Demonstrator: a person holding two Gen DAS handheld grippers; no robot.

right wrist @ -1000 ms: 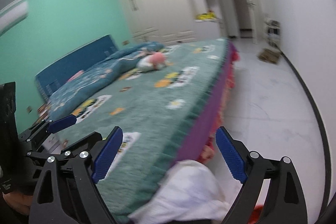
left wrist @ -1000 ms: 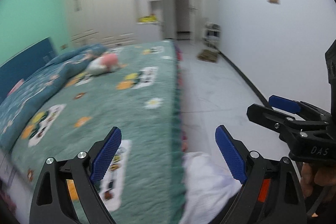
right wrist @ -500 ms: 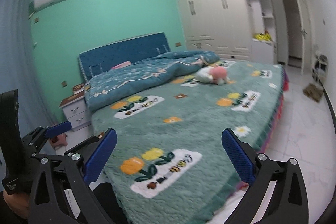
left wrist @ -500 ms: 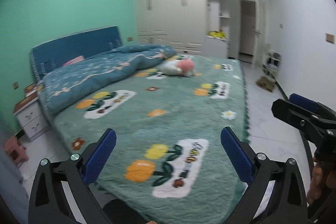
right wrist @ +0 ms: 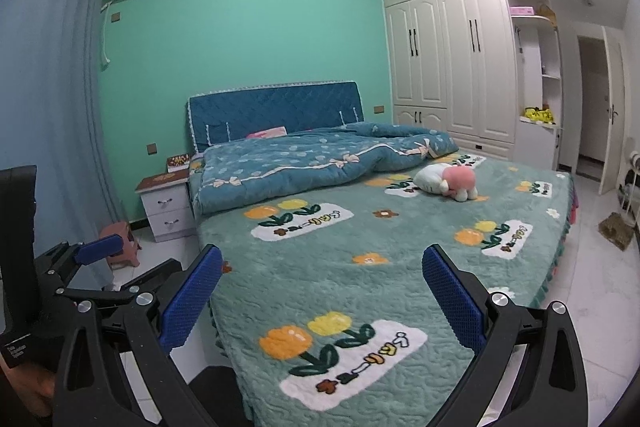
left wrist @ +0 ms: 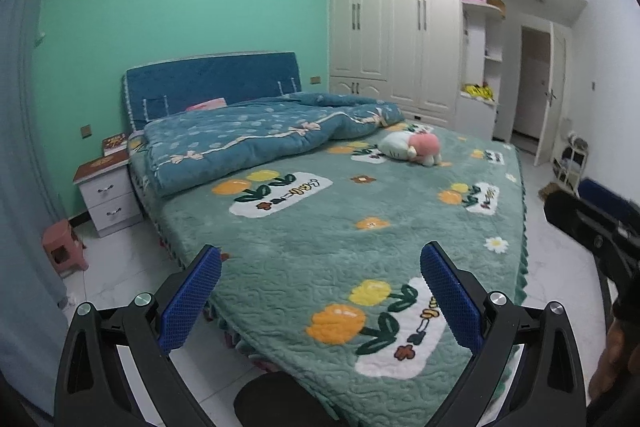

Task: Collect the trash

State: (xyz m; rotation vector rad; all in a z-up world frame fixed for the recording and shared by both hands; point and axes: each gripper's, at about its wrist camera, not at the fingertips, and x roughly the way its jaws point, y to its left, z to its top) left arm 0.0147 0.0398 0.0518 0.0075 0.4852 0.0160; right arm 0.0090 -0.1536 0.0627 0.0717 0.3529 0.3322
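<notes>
My left gripper [left wrist: 320,293] is open and empty, held above the foot corner of a bed with a green flowered cover [left wrist: 340,239]. My right gripper [right wrist: 322,295] is open and empty over the same corner; it also shows at the right edge of the left wrist view [left wrist: 592,215]. The left gripper shows at the left edge of the right wrist view [right wrist: 92,259]. A brownish crumpled thing [right wrist: 616,225] lies on the floor by the right wall. No trash is clearly seen on the bed.
A pink and white plush toy [left wrist: 410,147] and a rumpled blue quilt [left wrist: 256,139] lie on the bed. A white nightstand [left wrist: 106,191] and a pink stool [left wrist: 64,251] stand at the left. White wardrobes [right wrist: 448,67] and a doorway [right wrist: 596,103] stand at the back right.
Both views have swung left and up, from the floor beside the bed to the whole bed and headboard. The white bundle seen low in the frames a second ago is out of view.
</notes>
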